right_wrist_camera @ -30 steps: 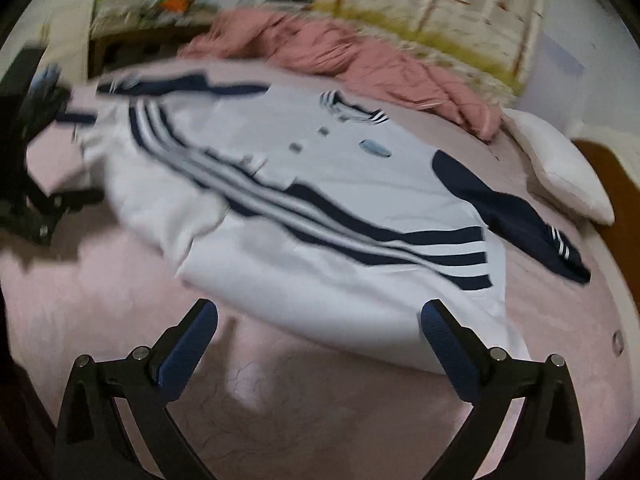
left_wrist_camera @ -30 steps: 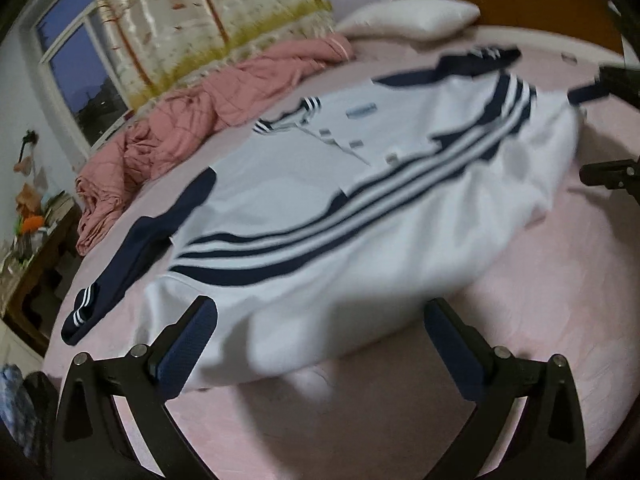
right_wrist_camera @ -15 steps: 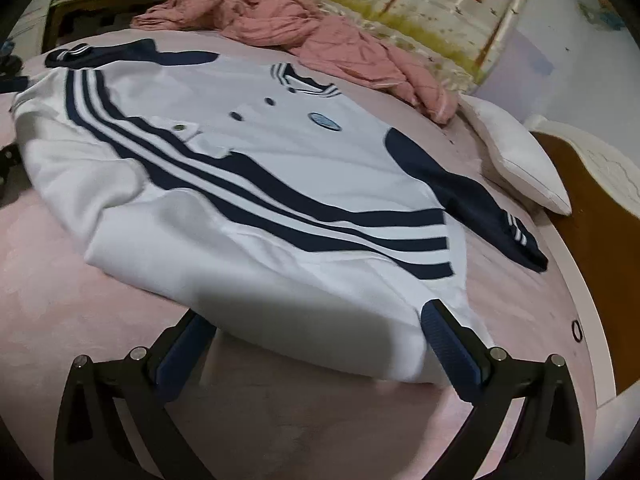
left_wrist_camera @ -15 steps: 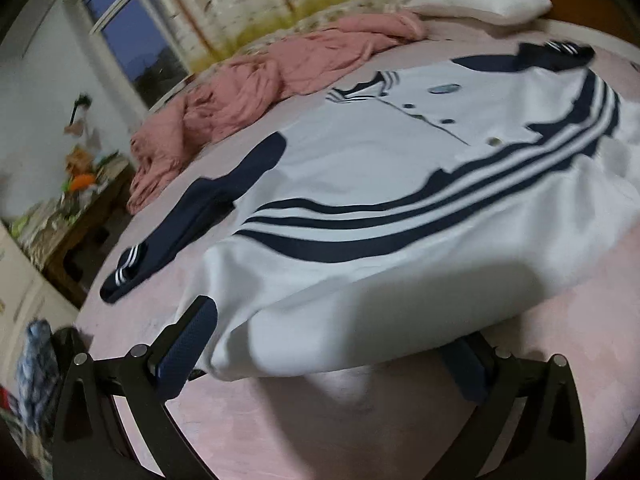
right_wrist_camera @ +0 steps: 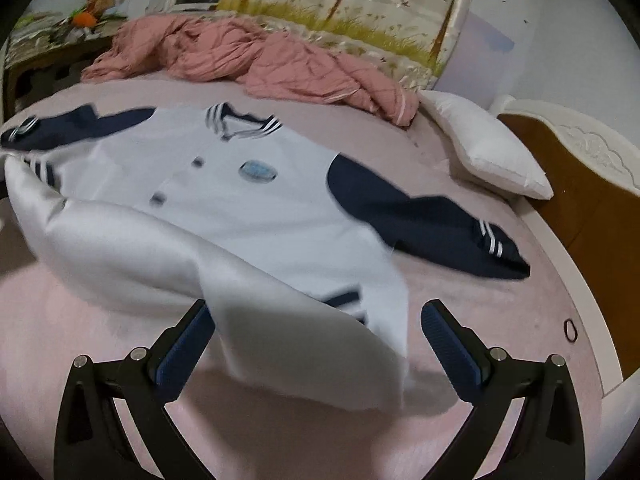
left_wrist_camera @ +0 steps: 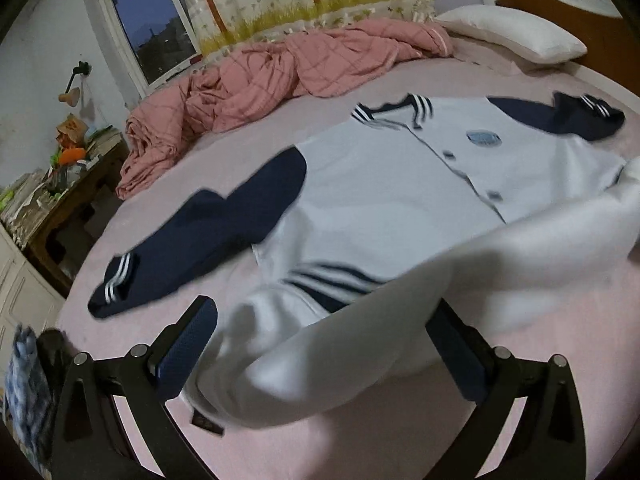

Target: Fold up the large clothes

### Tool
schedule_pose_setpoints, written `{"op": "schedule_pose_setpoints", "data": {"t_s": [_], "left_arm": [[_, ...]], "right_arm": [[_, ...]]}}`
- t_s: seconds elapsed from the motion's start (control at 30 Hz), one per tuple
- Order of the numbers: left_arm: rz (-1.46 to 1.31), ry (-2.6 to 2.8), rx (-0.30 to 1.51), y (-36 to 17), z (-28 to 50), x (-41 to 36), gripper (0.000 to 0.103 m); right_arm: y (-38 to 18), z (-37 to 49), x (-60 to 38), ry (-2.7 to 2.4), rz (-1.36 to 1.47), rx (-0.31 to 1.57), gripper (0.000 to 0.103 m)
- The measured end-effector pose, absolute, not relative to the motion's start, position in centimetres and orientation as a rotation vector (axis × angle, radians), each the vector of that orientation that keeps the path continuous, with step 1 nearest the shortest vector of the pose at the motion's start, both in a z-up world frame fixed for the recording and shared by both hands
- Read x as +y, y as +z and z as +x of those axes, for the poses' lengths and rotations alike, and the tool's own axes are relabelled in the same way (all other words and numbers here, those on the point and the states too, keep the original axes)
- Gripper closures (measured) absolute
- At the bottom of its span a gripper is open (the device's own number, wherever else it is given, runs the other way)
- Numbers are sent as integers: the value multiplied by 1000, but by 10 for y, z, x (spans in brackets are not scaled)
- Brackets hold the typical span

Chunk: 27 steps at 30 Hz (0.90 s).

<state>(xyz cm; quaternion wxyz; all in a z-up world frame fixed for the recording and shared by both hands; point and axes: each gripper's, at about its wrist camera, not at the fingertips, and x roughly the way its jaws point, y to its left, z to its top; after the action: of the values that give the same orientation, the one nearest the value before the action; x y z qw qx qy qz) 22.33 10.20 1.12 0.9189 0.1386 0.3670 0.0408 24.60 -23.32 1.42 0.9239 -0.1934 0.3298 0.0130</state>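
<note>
The white jacket (left_wrist_camera: 400,184) lies face-up on the pink bed (left_wrist_camera: 560,420), its hem flipped up and sitting between both sets of wide-spread jaws. The left gripper (left_wrist_camera: 324,344) and the right gripper (right_wrist_camera: 316,340) are open, gripping nothing. Bare sheet flanks each jaw. The chest badge (right_wrist_camera: 258,171) is too blurred to read.

White jacket (left_wrist_camera: 384,184) with navy sleeves (left_wrist_camera: 224,224), navy-and-white striped collar and cuffs, navy stripes near the hem, light blue chest badge (left_wrist_camera: 483,138). Bed sheet (left_wrist_camera: 560,392) is pale pink, crumpled quilt (left_wrist_camera: 280,68) a darker checked pink, pillow (left_wrist_camera: 516,36) white.
</note>
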Motion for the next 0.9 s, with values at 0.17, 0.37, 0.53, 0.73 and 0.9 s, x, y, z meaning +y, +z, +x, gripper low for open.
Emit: {"op": "schedule_pose_setpoints", "data": {"t_s": [0.17,0.37,0.53,0.73,0.9], "left_arm": [[270,55,802,13,270,106,0],[179,-29,807,-9,239,137,0],[65,-71,869,-30,200,162,0],[56,-150,850,-32,175,158,50],[117,-149,714,-10,153,141,77]], "right_arm": [[19,294,-239,48,-336,727,0],[-3,288,-288,153,-150,814,0],[-17,262,-315,215,-38,877,0],[-25,238,-313,255,-82,908,2],[-14,213,-308,280,-77,845,88]]}}
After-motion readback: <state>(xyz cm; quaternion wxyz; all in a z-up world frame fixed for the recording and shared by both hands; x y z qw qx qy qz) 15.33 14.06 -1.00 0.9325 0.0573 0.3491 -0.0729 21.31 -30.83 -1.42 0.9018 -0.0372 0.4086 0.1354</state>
